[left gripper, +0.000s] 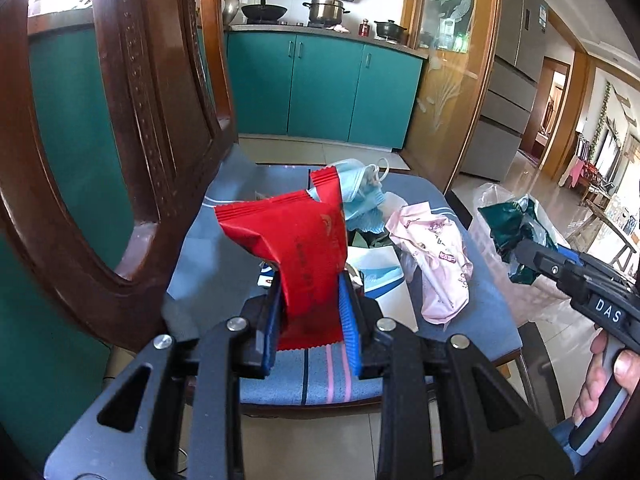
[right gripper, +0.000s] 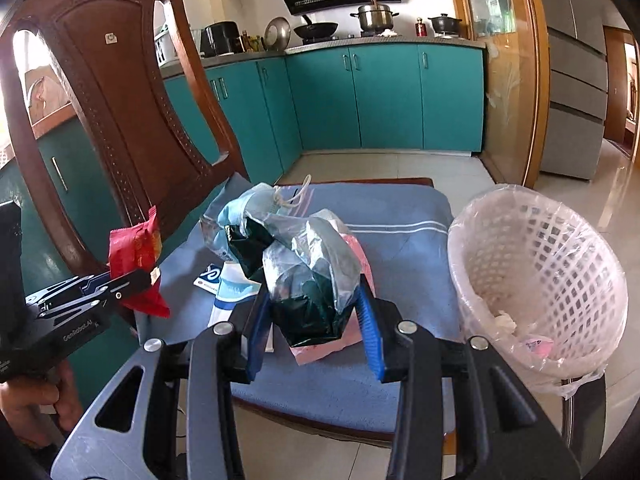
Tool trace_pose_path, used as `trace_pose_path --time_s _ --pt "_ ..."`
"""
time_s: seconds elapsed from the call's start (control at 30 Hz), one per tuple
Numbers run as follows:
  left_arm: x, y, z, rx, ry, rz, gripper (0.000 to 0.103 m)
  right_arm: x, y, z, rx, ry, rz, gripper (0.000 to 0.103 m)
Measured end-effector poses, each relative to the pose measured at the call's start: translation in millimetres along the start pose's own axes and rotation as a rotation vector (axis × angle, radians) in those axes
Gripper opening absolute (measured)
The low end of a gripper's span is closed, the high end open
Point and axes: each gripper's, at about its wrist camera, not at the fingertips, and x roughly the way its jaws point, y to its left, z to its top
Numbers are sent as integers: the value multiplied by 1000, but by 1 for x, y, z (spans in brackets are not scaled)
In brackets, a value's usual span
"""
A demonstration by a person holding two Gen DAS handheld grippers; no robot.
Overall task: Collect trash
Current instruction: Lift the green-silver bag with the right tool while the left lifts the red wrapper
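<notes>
Through the left wrist view: holding a red wrapper (left gripper: 298, 248) in the left gripper (left gripper: 310, 312), jaws pinching its lower part so the crinkled foil is standing up above the blue cushion (left gripper: 472, 308) of the wooden chair (left gripper: 132, 128); lying behind it on the cushion, a blue face mask (left gripper: 358, 194) and a pink wrapper (left gripper: 434, 262), both loose and crumpled. Appearing to be mid-collection, with one piece lifted in each tool (the right gripper (left gripper: 520, 250) showing at the far right, gripping something dark green). Through the right wrist view: clamping a dark green and clear plastic bag (right gripper: 310, 280), jaws pressing on its sides, the bundle bulging upward and soft-looking, likely to sag if loosened. Sitting just to the right, a white lattice trash basket (right gripper: 560, 248) lined with a thin bag, tilted toward the camera, a few scraps already lying inside. Calling next, probably, for swinging the right load over the basket rim and spreading the jaws, then bringing the red wrapper across likewise.
</notes>
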Motion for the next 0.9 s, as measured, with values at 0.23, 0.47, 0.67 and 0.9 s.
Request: trace_pose_path --time_s 0.23,0.47,0.67,0.9 --pt "2 1 0 3 5 2 28 -4 4 -3 -10 1 -1 40" --pt "3 0 -1 6 11 6 28 -4 6 -3 -25 8 1 40" --pt "3 0 -1 6 11 6 28 -2 6 -3 -30 12 -2 40" --pt "4 0 -1 8 14 4 28 -2 6 -3 -34 12 -3 40"
